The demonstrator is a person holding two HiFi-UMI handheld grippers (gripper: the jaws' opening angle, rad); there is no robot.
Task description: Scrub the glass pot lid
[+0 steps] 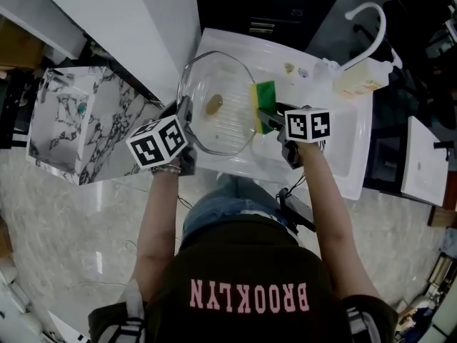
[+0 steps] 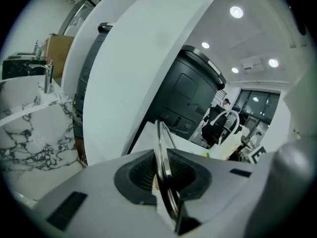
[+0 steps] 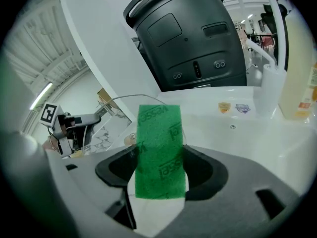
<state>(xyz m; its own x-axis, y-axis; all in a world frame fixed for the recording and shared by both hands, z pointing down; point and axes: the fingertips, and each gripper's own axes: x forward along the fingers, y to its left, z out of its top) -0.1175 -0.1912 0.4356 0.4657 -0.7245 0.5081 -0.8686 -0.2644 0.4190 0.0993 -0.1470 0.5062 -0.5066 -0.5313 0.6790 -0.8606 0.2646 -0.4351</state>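
Mid-frame in the head view, the glass pot lid (image 1: 218, 106) hangs over the white sink (image 1: 343, 156), its broad face toward the camera, with the marble counter (image 1: 78, 120) close at left and bare basin open at right. The left gripper (image 1: 184, 120) is clenched on its left rim, which runs edge-on between the jaws. The right gripper (image 1: 268, 116) pinches a green sponge (image 1: 265, 98) at the lid's right edge.

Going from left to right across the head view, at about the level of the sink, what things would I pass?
Marble-patterned counter → left tool → glass pot lid → green sponge → pump bottle.
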